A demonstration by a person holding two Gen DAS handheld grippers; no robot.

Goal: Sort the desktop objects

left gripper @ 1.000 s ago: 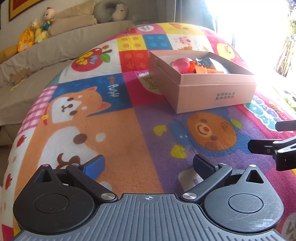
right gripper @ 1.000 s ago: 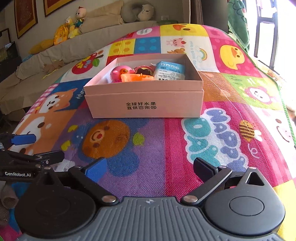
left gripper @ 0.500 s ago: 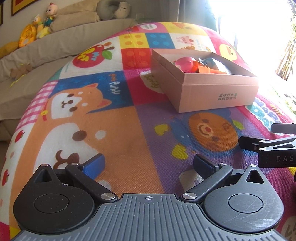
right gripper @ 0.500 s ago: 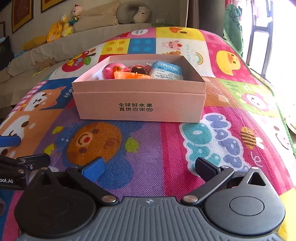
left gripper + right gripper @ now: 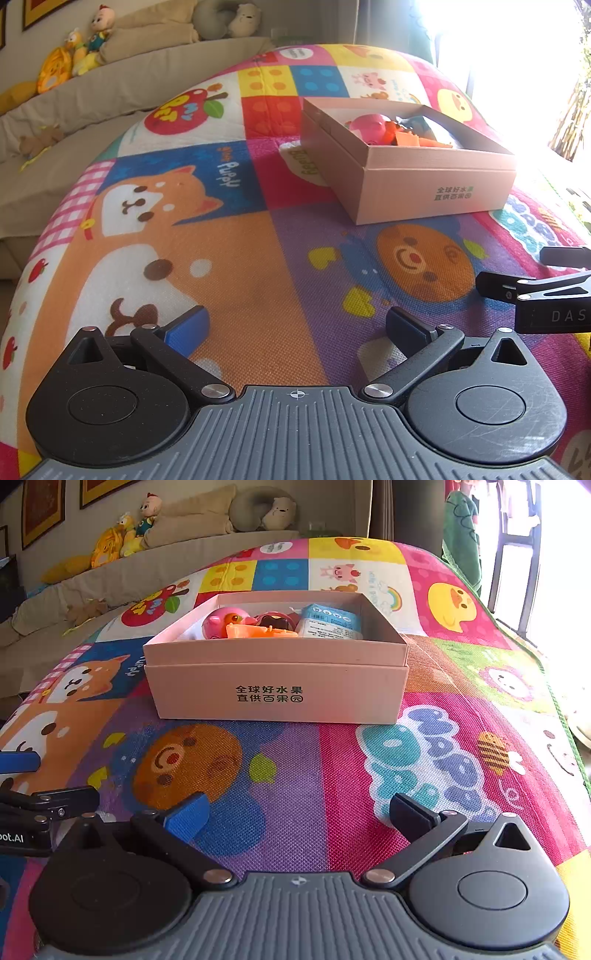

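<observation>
A pink cardboard box stands on the colourful play mat; it also shows in the left wrist view. Inside lie a pink duck toy, an orange toy, a dark round item and a blue-white packet. My right gripper is open and empty, low over the mat in front of the box. My left gripper is open and empty, left of the box over the mat. The right gripper's fingers show at the right edge of the left wrist view.
A beige sofa with plush toys and a neck pillow runs along the back. A bright window lies to the right. The mat's green edge is at the right.
Both grippers have shifted slightly; the right one has drawn a little closer to the box and turned so it faces the box squarely. Both jaws stay open.
</observation>
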